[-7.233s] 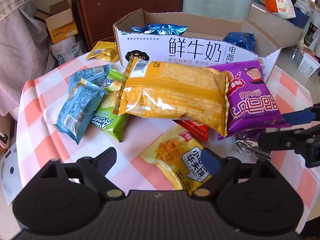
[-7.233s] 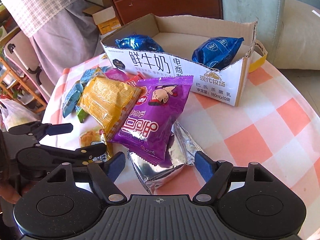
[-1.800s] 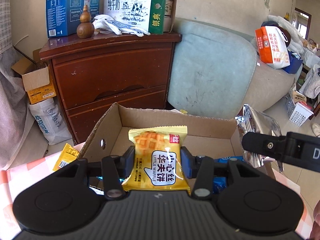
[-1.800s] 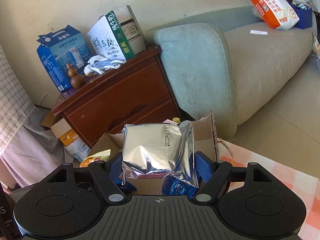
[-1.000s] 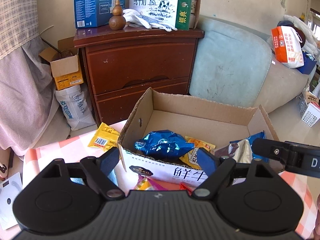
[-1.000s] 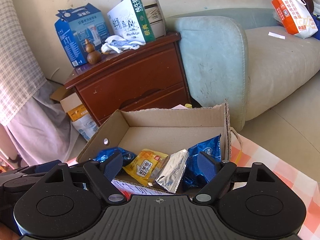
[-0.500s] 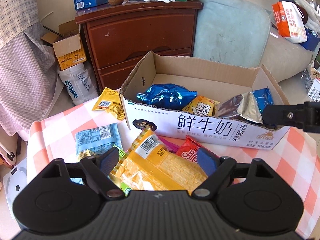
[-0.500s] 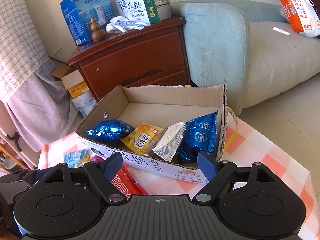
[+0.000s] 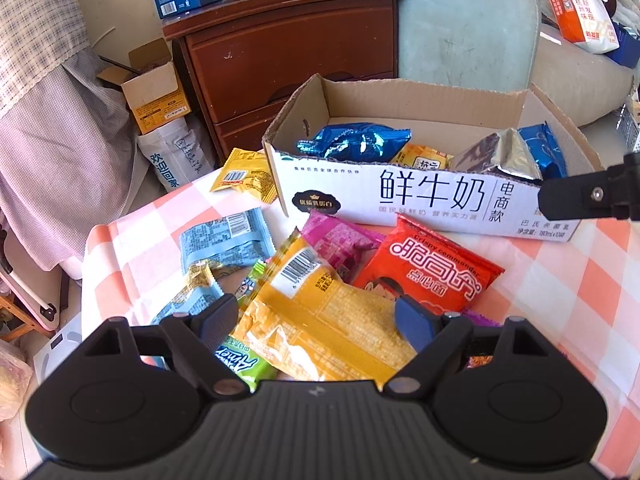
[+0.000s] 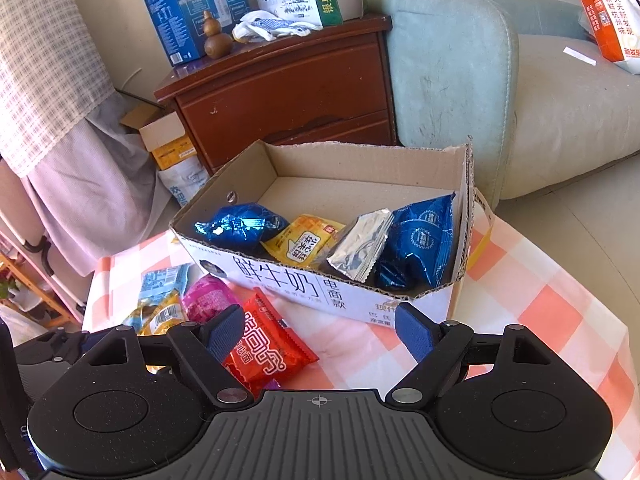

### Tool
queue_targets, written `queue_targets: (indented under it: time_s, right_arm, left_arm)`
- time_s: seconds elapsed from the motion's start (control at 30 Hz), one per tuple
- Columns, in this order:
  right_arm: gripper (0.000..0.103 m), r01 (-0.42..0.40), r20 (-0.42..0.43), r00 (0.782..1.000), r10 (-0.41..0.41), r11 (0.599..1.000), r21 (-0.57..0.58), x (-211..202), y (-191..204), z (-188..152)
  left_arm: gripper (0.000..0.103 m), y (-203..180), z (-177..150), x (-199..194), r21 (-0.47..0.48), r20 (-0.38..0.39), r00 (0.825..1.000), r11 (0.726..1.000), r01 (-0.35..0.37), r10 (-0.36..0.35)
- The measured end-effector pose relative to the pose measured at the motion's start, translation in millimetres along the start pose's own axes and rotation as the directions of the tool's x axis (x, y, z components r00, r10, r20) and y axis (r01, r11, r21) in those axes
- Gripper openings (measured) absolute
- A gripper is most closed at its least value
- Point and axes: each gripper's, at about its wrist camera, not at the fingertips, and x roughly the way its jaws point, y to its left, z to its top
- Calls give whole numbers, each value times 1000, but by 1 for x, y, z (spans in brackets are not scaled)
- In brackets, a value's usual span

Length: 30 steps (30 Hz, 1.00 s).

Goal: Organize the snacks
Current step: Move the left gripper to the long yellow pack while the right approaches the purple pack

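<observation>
Snacks are split between two places: four packets already lie in the cardboard box (image 10: 320,292) at the far side of the desk (image 10: 560,320), the rest sit loose in a heap on the checked cloth in front of it. In the box I count a blue foil packet (image 10: 240,226) at the left end, a yellow waffle packet (image 10: 304,244) and a silver packet (image 10: 362,248) leaning on each other in the middle, and a second blue packet (image 10: 424,244) propped against the right wall. They sit along the near wall, presumably because that is where they get dropped from this side.

Left tool (image 9: 316,322): jaws wide apart, nothing gripped. It hangs over the big yellow packet (image 9: 328,320), which tops the heap and overlaps the green packet (image 9: 240,364) and the pink packet (image 9: 336,244). I judge that one my next pick, since it covers the others.

Right tool (image 10: 320,338): jaws also wide apart and empty, pointing down at the desk in front of the box with the red packet (image 10: 264,348) just by its left finger. A likely target for that side, lying flat and unobstructed.

Pale blue packets (image 9: 224,240) and a small yellow sachet (image 9: 244,176) wait at the left.
</observation>
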Motion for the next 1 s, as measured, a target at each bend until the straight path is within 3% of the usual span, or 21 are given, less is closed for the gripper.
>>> queue_targets:
  time_s: [0.37, 0.63, 0.87, 1.0]
  right_arm:
    - [84, -30, -141, 989, 32, 999, 21, 7, 7, -32]
    - [84, -36, -221, 974, 53, 996, 79, 5, 10, -53]
    - [84, -20, -269, 960, 77, 978, 210, 10, 3, -64]
    - [84, -13, -278, 958, 77, 974, 225, 16, 5, -65]
  left_arm:
    - [85, 30, -32, -14, -45, -41, 999, 999, -22, 20]
    - [85, 36, -32, -18, -166, -51, 995, 983, 76, -86]
    - [87, 22, -30, -4, -170, -75, 996, 984, 43, -56]
    - [88, 22, -34, 2, -158, -75, 996, 987, 37, -49]
